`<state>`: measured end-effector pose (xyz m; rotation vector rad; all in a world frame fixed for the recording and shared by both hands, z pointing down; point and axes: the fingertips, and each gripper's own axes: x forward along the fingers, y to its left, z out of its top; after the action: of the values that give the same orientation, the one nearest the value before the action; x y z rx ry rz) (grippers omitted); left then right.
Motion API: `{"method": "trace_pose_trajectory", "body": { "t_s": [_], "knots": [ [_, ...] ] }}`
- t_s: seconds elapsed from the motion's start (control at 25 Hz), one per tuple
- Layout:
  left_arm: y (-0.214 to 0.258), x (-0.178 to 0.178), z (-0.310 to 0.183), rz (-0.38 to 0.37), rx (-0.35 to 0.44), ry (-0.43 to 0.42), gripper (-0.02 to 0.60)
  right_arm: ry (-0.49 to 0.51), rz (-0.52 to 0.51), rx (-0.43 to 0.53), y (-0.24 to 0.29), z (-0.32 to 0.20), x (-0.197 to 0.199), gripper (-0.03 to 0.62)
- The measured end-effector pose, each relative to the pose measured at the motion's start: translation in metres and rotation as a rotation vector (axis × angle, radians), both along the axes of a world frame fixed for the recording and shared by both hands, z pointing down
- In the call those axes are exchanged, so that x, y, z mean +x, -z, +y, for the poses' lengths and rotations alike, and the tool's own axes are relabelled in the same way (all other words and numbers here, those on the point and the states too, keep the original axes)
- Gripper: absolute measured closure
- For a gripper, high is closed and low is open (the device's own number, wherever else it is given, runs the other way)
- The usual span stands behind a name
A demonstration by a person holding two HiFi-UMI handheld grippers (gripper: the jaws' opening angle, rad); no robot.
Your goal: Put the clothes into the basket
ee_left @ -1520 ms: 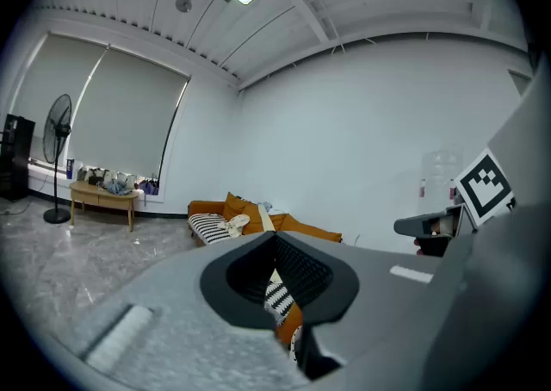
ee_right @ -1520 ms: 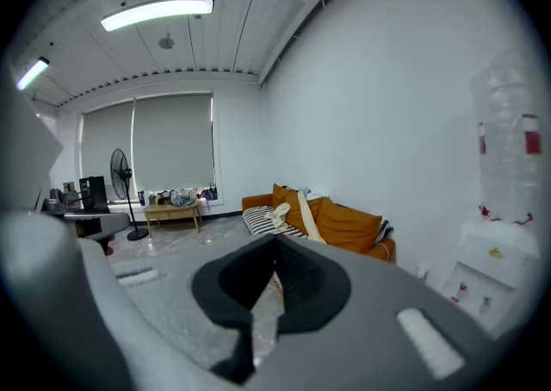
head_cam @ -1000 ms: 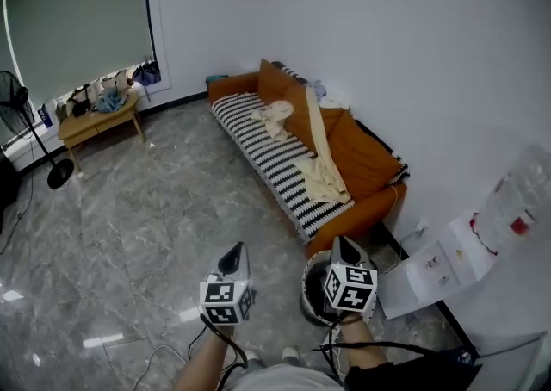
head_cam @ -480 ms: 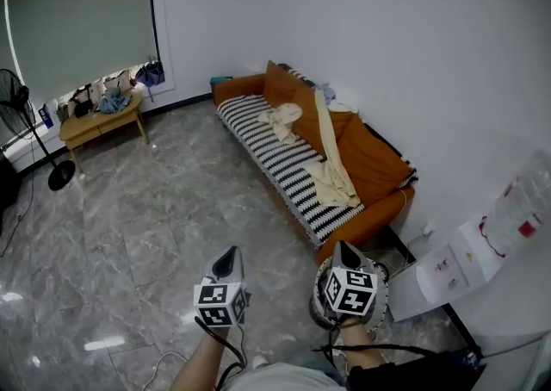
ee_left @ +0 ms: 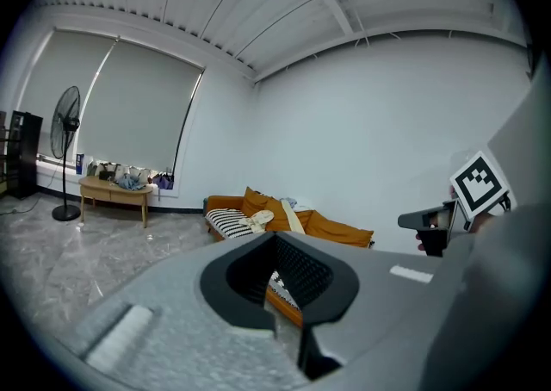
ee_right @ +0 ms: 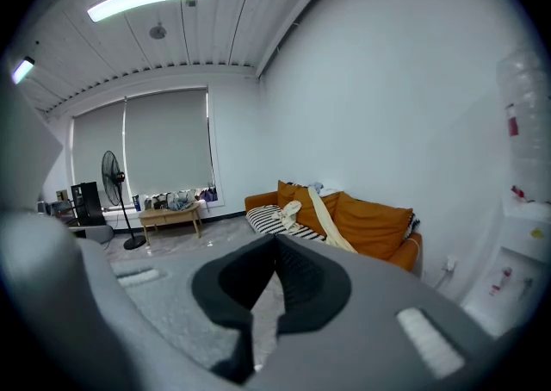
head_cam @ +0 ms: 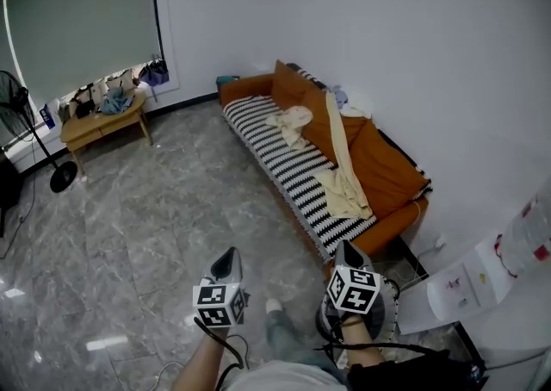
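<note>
A standing fan [head_cam: 26,127] and a low wooden table [head_cam: 99,121] are standing at the far left, by the window. The left gripper [head_cam: 229,253] is hovering over the marble floor [head_cam: 155,208] with its jaws closed and nothing between them. The clothes, a crumpled cream garment [head_cam: 293,122] and a long cream one [head_cam: 346,184], are lying on the orange sofa [head_cam: 387,165]. The right gripper [head_cam: 345,248] is hanging with its jaws closed and empty above the dark basket [head_cam: 392,307], which is sitting on the floor just beside the sofa's near end.
</note>
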<state>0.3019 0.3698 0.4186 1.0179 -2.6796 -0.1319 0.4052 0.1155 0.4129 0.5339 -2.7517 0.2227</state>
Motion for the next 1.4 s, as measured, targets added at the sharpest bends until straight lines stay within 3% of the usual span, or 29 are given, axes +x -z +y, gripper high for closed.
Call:
{"method": "trace_pose_trajectory", "body": {
  "t_s": [0.36, 0.6, 0.96, 1.16, 1.4],
  "knots": [
    [0.015, -0.138, -0.064, -0.027, 0.002, 0.042, 0.586, 0.048, -0.022, 0.022, 0.020, -0.069, -0.147, 0.591],
    [0.023, -0.214, -0.121, -0.021, 0.009, 0.011, 0.586, 0.045, -0.027, 0.014, 0.025, -0.124, -0.228, 0.591],
    [0.021, -0.312, -0.163, -0.028, -0.023, 0.022, 0.586, 0.010, 0.004, -0.005, 0.006, -0.180, -0.301, 0.591],
    [0.019, -0.369, -0.193, -0.043, -0.023, -0.032, 0.586, -0.047, -0.003, -0.013, -0.002, -0.206, -0.339, 0.591],
    [0.015, -0.463, -0.249, -0.033, 0.023, -0.123, 0.586, -0.115, 0.011, -0.013, -0.006, -0.240, -0.409, 0.591]
  ]
}}
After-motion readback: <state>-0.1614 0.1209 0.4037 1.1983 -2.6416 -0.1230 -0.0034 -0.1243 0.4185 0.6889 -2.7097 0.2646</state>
